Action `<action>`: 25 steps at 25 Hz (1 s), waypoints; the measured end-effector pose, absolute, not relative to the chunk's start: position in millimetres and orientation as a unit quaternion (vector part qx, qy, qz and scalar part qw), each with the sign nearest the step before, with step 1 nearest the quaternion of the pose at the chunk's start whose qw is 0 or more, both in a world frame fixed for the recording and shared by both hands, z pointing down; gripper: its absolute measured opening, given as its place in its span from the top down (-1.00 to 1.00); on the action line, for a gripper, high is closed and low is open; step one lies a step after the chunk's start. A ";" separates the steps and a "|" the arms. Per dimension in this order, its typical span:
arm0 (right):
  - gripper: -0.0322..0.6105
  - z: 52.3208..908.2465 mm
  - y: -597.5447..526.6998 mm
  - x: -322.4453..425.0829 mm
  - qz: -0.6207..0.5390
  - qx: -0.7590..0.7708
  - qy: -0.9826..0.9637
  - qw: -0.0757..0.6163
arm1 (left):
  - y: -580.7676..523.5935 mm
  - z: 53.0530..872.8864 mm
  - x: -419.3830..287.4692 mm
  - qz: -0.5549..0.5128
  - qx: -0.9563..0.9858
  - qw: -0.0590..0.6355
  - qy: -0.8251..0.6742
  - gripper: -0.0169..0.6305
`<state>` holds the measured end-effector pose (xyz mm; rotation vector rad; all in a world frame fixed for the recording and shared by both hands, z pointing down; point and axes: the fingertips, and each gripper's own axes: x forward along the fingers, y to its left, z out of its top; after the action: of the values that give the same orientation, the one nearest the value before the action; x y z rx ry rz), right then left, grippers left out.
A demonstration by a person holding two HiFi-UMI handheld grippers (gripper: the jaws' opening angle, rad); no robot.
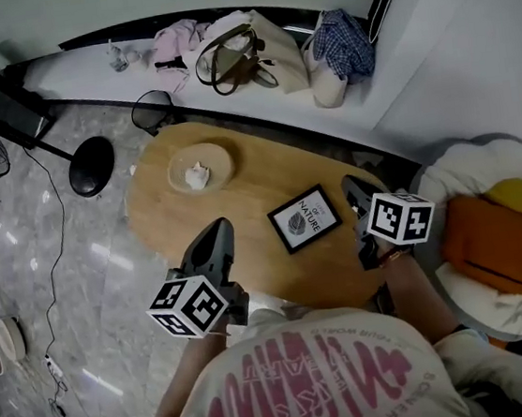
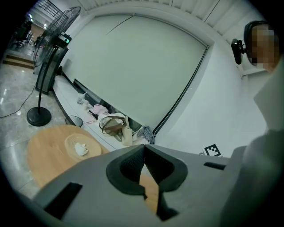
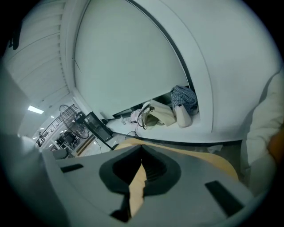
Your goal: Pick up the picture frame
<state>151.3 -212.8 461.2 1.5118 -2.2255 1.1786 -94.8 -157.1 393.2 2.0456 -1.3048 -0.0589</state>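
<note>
Only the head view shows us the black-rimmed square picture frame [image 1: 305,218]. It lies flat on the oval light-wood desk [image 1: 241,196], right of centre, between our left tool [image 1: 213,232] and right tool [image 1: 351,188]. Both tools' dark ribbed pads [image 2: 131,166] are pressed together on nothing. In the gripper views, grey tool bodies hide most of the desk.

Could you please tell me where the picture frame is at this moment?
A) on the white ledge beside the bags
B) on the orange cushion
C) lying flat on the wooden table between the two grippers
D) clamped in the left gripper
C: the picture frame lies flat on the wooden table, between the left gripper and the right gripper, whose jaws are both closed on nothing.
</note>
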 end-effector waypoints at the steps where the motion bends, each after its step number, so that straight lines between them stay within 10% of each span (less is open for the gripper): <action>1: 0.89 473.4 -216.1 151.5 0.406 0.511 -0.749 0.110 | -159.2 400.1 -95.3 -0.018 0.788 0.355 -0.503 0.94; 20: 0.88 707.0 -219.4 172.0 0.498 0.534 -0.646 0.222 | -140.6 541.1 -104.3 0.084 0.735 0.480 -0.470 0.94; 25: 0.46 744.6 -215.1 177.7 0.502 0.526 -0.631 0.271 | -128.9 566.9 -112.8 0.098 0.730 0.497 -0.458 0.94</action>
<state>177.7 -215.1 744.6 1.4172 -1.6994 1.3518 -112.8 -128.9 566.9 1.7683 -1.1086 0.2362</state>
